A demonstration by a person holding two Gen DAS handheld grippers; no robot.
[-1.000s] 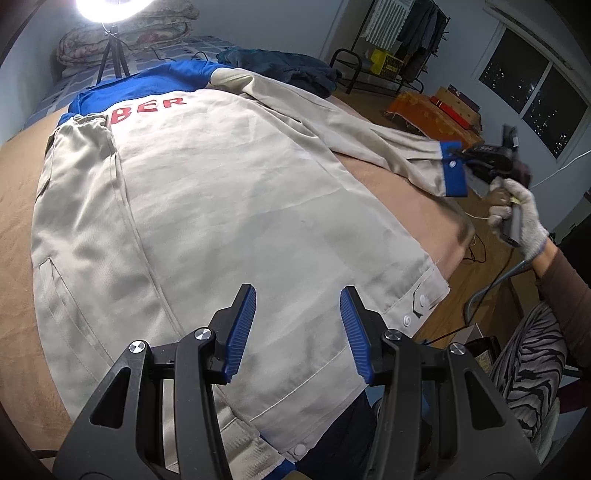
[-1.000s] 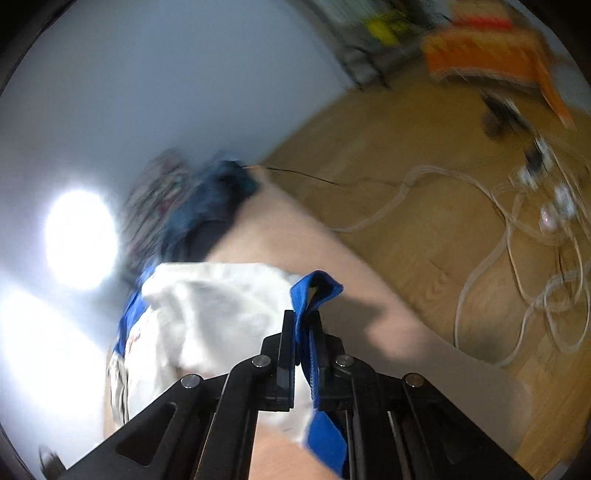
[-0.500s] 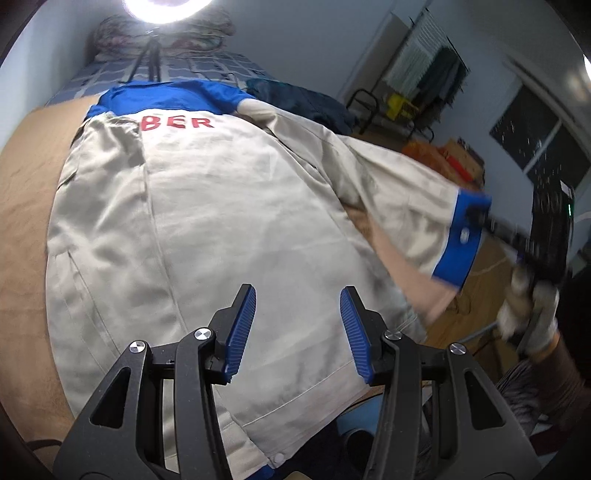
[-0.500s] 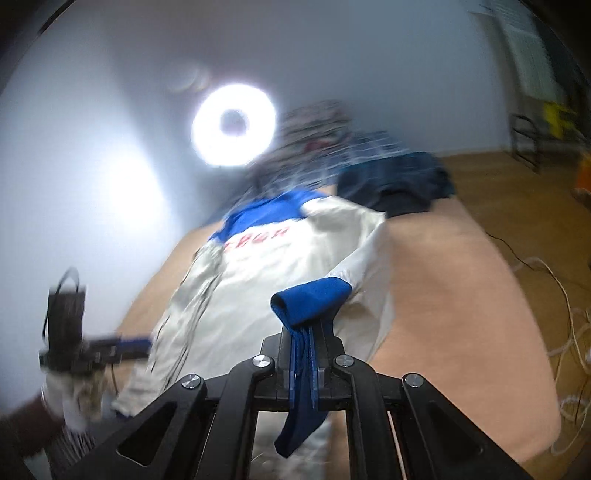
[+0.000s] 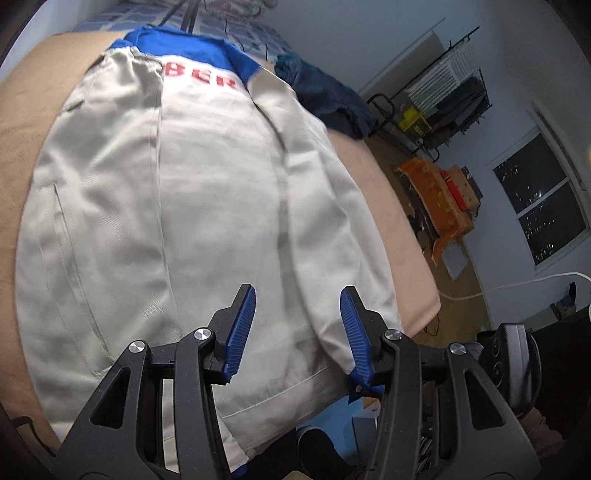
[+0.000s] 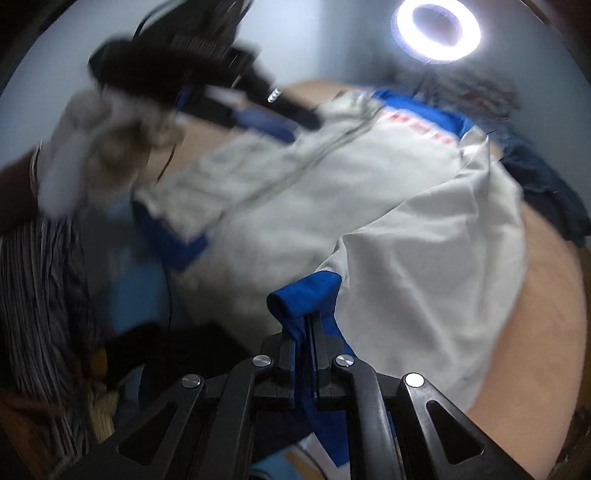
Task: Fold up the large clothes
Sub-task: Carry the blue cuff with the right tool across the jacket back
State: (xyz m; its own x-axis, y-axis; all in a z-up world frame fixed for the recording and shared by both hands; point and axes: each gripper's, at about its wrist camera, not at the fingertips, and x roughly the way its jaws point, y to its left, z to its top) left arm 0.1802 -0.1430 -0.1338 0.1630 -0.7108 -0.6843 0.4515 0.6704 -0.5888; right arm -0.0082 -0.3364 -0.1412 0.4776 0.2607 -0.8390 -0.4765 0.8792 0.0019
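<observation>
Ring light (image 6: 437, 33), dark window (image 5: 543, 218), wooden floor (image 5: 461, 288)

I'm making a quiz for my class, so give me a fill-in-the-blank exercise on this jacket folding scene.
1. The right gripper is shut on the sleeve's ____ cuff.
2. The left gripper hovers over the jacket with its jaws ____.
3. The letters on the jacket are ____.
4. The jacket lies on a ____ sheet.

Missing words: blue; open; red; tan
</observation>
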